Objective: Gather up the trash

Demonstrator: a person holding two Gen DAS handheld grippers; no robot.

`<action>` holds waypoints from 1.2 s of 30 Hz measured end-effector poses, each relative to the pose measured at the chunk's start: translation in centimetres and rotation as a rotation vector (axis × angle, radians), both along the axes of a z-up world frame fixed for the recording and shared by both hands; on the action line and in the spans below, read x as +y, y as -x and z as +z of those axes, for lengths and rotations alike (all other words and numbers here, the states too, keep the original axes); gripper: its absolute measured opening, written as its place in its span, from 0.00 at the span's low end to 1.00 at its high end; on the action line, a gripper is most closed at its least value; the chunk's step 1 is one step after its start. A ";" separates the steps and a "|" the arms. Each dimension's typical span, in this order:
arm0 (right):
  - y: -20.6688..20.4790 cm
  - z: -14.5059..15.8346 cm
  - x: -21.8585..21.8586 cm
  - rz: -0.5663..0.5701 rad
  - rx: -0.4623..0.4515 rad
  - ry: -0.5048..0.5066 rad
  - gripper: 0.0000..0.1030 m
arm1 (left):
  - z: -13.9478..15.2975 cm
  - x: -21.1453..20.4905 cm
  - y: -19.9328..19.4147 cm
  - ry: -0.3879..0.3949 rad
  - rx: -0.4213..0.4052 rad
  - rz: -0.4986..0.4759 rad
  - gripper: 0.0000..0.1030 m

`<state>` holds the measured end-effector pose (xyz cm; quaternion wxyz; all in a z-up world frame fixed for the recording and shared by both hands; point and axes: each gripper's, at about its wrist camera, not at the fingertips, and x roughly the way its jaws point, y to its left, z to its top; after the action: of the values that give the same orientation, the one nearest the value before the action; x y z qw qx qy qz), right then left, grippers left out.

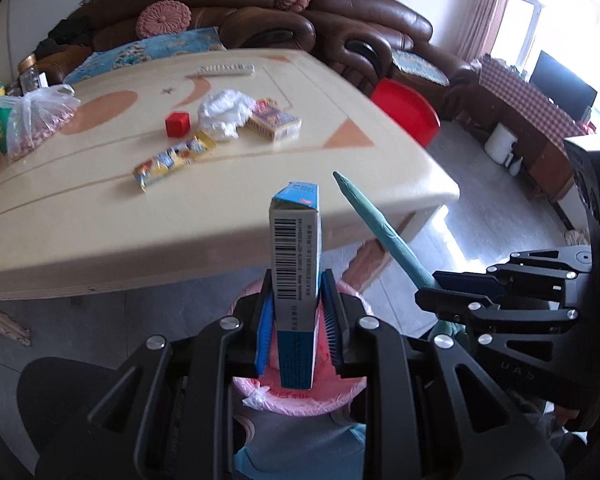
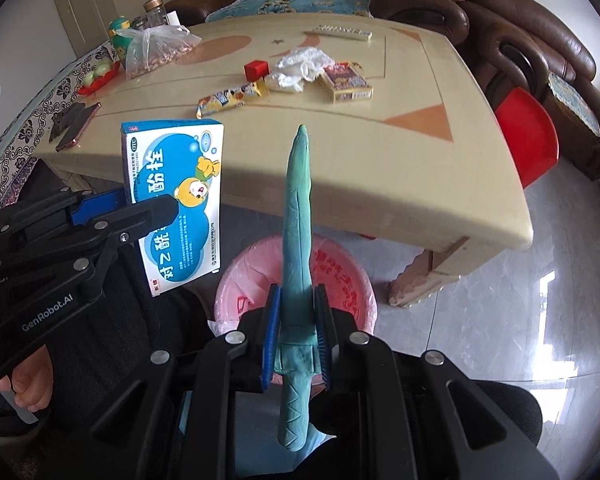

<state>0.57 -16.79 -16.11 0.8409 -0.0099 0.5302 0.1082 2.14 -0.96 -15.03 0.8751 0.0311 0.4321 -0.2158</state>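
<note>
My left gripper is shut on a blue and white medicine box, held upright above a bin lined with a pink bag. The box also shows in the right wrist view. My right gripper is shut on a long green clay-like stick, also over the pink bin; the stick shows in the left wrist view. On the cream table lie a snack wrapper, crumpled white tissue, a red cube and a card box.
A plastic bag of nuts and a white remote sit on the table. A phone lies near its left edge. A red stool and brown sofas stand beyond. Grey tiled floor lies to the right.
</note>
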 end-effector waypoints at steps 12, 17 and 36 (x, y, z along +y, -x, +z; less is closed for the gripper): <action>-1.2 -7.3 0.0 -0.007 0.169 -0.049 0.17 | -7.1 -0.7 -1.2 -0.037 0.153 -0.028 0.22; -2.1 -9.9 -0.2 -0.011 0.227 -0.059 0.17 | -9.7 -1.1 -2.0 -0.058 0.209 -0.023 0.22; -6.6 -20.6 -1.6 -0.070 0.439 -0.085 0.17 | -19.3 -3.0 -6.4 -0.098 0.467 -0.023 0.22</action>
<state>7.17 -18.36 -36.76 0.7082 0.0678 0.6954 0.1010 8.55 -3.97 -34.31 0.7463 0.0278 0.6325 -0.2056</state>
